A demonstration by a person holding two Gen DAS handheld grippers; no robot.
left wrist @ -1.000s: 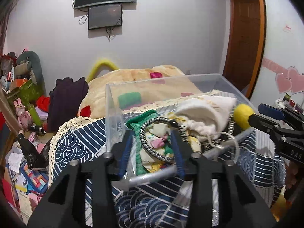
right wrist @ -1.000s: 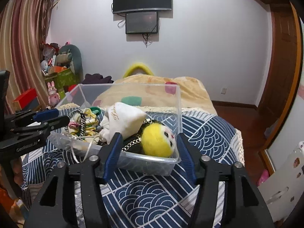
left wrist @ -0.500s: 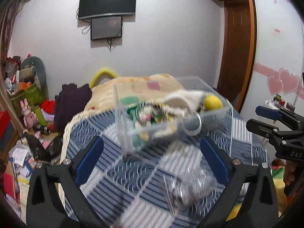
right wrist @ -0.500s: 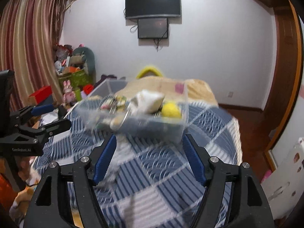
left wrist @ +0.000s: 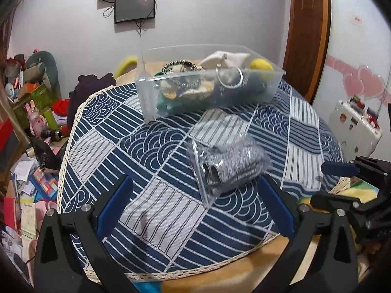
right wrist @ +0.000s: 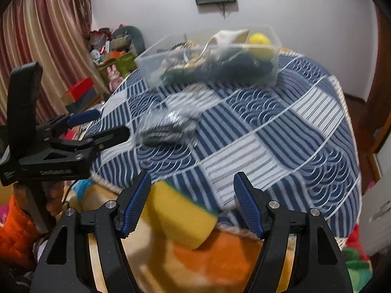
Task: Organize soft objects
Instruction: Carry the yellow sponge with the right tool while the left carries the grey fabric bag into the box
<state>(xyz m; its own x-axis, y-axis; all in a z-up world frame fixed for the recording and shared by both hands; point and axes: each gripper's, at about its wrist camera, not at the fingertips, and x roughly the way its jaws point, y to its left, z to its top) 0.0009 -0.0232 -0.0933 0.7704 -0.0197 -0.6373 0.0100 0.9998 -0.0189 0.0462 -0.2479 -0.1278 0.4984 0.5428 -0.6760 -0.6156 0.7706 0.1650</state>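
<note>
Both grippers, left gripper (left wrist: pixel 195 202) and right gripper (right wrist: pixel 193 202), we hold spread and empty near the table's front edge; bagged grey cloth (left wrist: pixel 228 164) lies mid-table, just ahead of left, long axis crosswise, clear bin (left wrist: pixel 207 85) beyond.

Right wrist view blurs bagged socks (right wrist: pixel 168 128).

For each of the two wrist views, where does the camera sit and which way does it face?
Left wrist: behind the open left gripper, facing the grey knit bundle in clear wrap and the clear plastic bin; right gripper at right.
Right wrist: behind the open right gripper, over the table edge; left gripper at left.
Shared: bin, bundle, blue patterned tablecloth.
</note>
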